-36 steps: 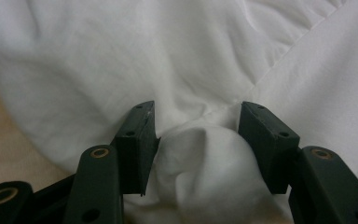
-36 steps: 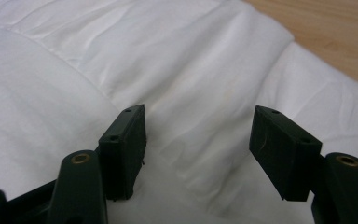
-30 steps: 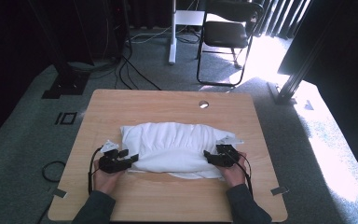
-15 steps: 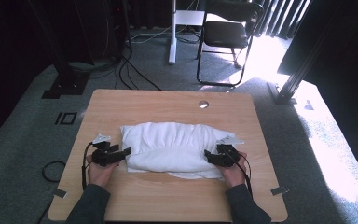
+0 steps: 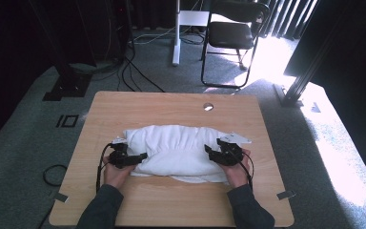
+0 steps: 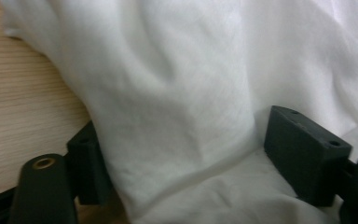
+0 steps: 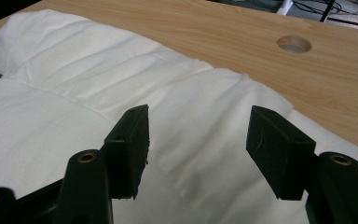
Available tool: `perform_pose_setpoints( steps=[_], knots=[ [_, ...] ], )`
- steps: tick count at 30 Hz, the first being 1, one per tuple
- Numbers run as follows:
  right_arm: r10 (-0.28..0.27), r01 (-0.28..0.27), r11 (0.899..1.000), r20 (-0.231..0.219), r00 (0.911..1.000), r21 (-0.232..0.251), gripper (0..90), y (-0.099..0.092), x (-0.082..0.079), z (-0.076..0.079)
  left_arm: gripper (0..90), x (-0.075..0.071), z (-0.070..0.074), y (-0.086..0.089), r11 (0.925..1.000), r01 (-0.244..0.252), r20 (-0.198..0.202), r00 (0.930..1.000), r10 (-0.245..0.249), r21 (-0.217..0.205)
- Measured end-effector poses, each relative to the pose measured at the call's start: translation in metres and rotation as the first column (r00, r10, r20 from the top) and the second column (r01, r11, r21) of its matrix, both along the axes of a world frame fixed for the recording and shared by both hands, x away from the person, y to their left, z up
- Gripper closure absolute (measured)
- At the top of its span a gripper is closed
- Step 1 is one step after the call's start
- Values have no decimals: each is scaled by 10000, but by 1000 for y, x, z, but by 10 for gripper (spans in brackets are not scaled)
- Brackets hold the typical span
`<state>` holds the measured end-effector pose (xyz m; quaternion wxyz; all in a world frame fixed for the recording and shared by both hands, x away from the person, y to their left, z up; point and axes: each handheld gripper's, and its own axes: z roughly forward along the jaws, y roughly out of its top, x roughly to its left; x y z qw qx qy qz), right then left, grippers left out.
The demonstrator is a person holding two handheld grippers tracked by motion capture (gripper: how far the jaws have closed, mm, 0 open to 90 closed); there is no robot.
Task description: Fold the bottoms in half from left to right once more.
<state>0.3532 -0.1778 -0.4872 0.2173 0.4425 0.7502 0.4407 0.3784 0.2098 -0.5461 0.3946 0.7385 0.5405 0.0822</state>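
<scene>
A bunched white cloth (image 5: 176, 145) lies across the middle of the wooden table (image 5: 171, 107). My left gripper (image 5: 143, 156) is at the cloth's left end, pointing right into it. In the left gripper view a thick fold of the cloth (image 6: 177, 70) bulges between the jaws of the left gripper (image 6: 182, 149), which have just been opening and stand wide. My right gripper (image 5: 207, 152) is over the cloth's right end. In the right gripper view the right gripper (image 7: 198, 135) hangs open above the cloth (image 7: 74, 70) with nothing between its jaws.
A round hole (image 5: 208, 107) is cut in the table behind the cloth, also seen as the hole (image 7: 294, 44) in the right gripper view. A black chair (image 5: 228, 33) stands beyond the far edge. Cables (image 5: 133, 76) and black stands are on the floor at the left.
The left gripper drew back to the left, then pushed right into the cloth's end again. The right gripper has lifted a little above the cloth.
</scene>
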Motion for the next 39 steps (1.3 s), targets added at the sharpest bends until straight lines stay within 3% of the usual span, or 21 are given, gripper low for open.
perform_pose_setpoints(
  steps=[3, 5, 8, 10, 13, 16, 20, 24, 27, 29, 34, 39],
  knots=[
    [137, -137, 9999, 41, 9999, 2, 379, 7, 1, 1, 476, -1, 0, -6, 9991, 413, -156, 9990, -413, 32],
    [239, -239, 9997, 26, 9997, 12, 380, 11, 2, 0, 690, -2, -2, -6, 9980, 606, -307, 9977, -611, -160],
    [449, -448, 9989, 25, 9990, -140, 418, 16, 4, -2, 785, -2, -1, -3, 9979, 652, -290, 9974, -652, -7],
    [552, -552, 9977, -8, 9985, -401, 428, 21, 6, -5, 803, -2, 5, 0, 9979, 646, -101, 9979, -646, 56],
    [942, -952, 9939, -205, 9953, -550, 427, 26, 11, -12, 811, -3, 21, 14, 9971, 527, 378, 9980, -507, -553],
    [1256, -1299, 9879, -542, 9906, -850, 413, 35, 16, -23, 813, -3, 39, 24, 9976, 399, 877, 9955, -349, -557],
    [1322, -1427, 9836, -976, 9864, -1107, 412, 48, 20, -38, 816, -4, 56, 34, 9945, 422, 1318, 9908, -294, -955],
    [1344, -1475, 9822, -1138, 9844, -1159, 408, 58, 22, -42, 815, -5, 66, 33, 9946, 555, 1564, 9868, -412, -879],
    [1267, -1316, 9874, -600, 9901, -875, 407, 59, 21, -30, 815, -4, 69, 33, 9931, 599, 1578, 9865, -435, -1009],
    [1285, -1329, 9867, -519, 9904, -935, 409, 62, 23, -26, 815, -3, 72, 31, 9928, 666, 1645, 9851, -496, -998],
    [1394, -1543, 9776, -1091, 9842, -1431, 435, 77, 35, -44, 816, -4, 85, 25, 9884, 922, 1960, 9783, -673, -1209],
    [1440, -1589, 9819, -1387, 9798, -1027, 441, 89, 40, -55, 817, -5, 105, 12, 9817, 1395, 2500, 9627, -1038, -1293]
  ],
)
